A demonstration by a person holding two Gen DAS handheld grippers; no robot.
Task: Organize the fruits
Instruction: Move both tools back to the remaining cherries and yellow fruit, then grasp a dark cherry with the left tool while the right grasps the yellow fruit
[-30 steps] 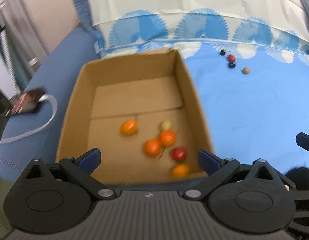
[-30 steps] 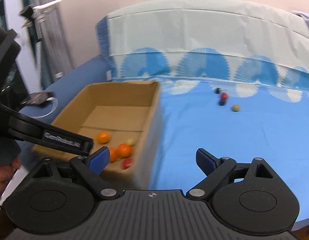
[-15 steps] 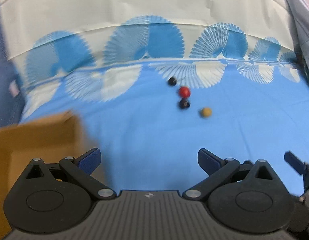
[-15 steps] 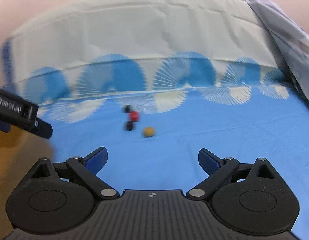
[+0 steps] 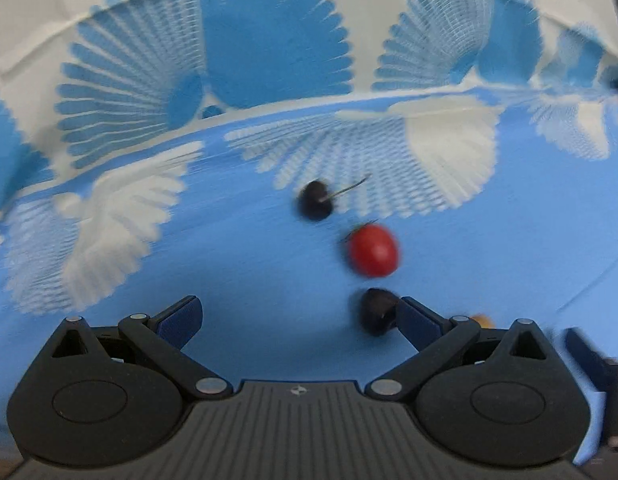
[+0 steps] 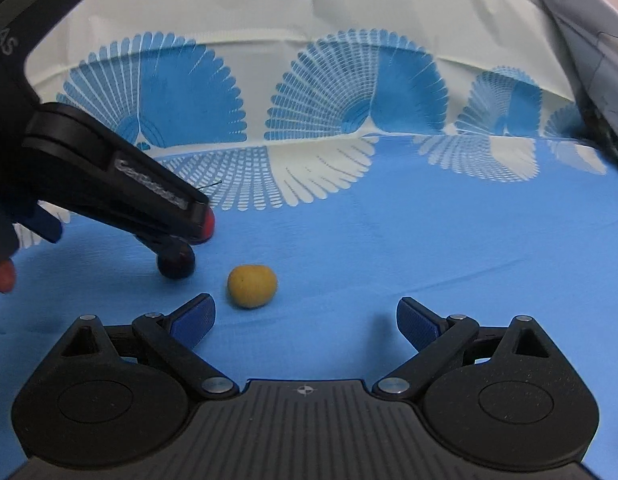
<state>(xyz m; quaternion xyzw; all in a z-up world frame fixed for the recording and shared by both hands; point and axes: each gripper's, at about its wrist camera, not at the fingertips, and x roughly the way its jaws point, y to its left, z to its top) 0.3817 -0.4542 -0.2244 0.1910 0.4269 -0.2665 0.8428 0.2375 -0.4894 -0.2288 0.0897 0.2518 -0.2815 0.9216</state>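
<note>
Dark fruit (image 5: 375, 312) beside open left jaws

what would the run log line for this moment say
phase: reach | left gripper: open, right finger beside near dark round fruit | right gripper: open, behind small yellow round fruit | red round fruit: on blue cloth

The bed sheet (image 5: 213, 264) is bright blue, with white fan shapes near its far edge and blue fans on the white band behind. On it lie a red tomato (image 5: 373, 251), two near-black cherries (image 5: 315, 201) (image 5: 374, 311) and a yellow-brown fruit (image 6: 252, 280). Both tongs (image 5: 297, 322) (image 6: 305, 320) are black with dark blue pads (image 6: 193, 319).
</note>
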